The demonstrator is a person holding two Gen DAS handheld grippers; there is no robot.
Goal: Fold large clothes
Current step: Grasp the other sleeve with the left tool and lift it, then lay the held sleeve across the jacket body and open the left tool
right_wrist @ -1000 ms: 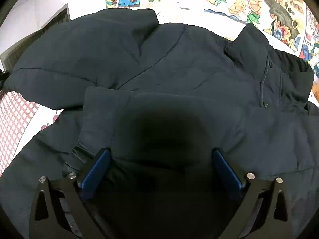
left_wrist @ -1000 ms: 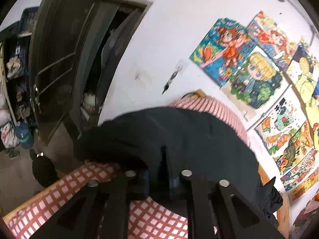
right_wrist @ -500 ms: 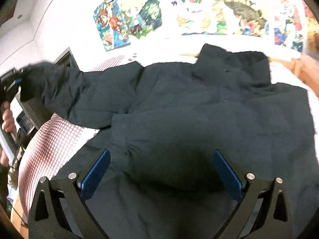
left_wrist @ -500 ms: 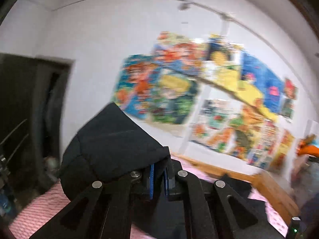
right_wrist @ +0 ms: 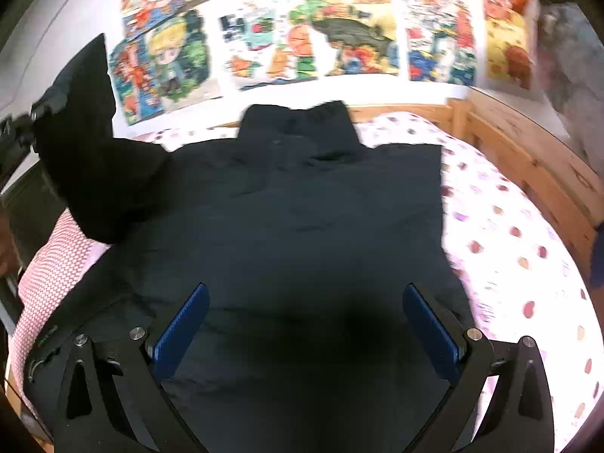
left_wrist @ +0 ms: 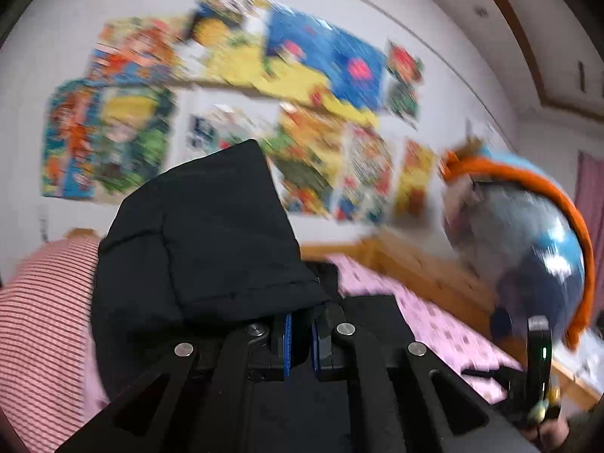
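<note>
Room: white wall [right_wrist: 68,26] papered with bright cartoon posters [right_wrist: 264,37], sharp in the right wrist view, smeared by blur in the left.

Bed [right_wrist: 502,226]: wooden frame [right_wrist: 528,158] along the wall side and the right end; a white sheet with pink and red spots; a pink-checked cover [right_wrist: 49,275] at the left end.

Dark jacket [right_wrist: 302,226]: lies spread flat across the bed, collar [right_wrist: 298,120] toward the wall, right edge straight. One sleeve [right_wrist: 90,158] is lifted off the bed at the left and stands up in front of the posters.

Person (left wrist view only): a blurred figure in an orange-trimmed blue and grey garment [left_wrist: 528,234] at the right edge.

Right tongs [right_wrist: 305,324]: blue pads wide apart, nothing between them, hovering over the lower part of the jacket.

Left tongs [left_wrist: 298,343]: closed on the sleeve end; the dark fabric bunches up over and in front of the pads [left_wrist: 287,339] (the right wrist view shows this only as a small dark shape at the far left edge, where the sleeve rises).

Dark door [right_wrist: 22,204]: a slice at the left edge, right wrist view only.

No containers are in view.
</note>
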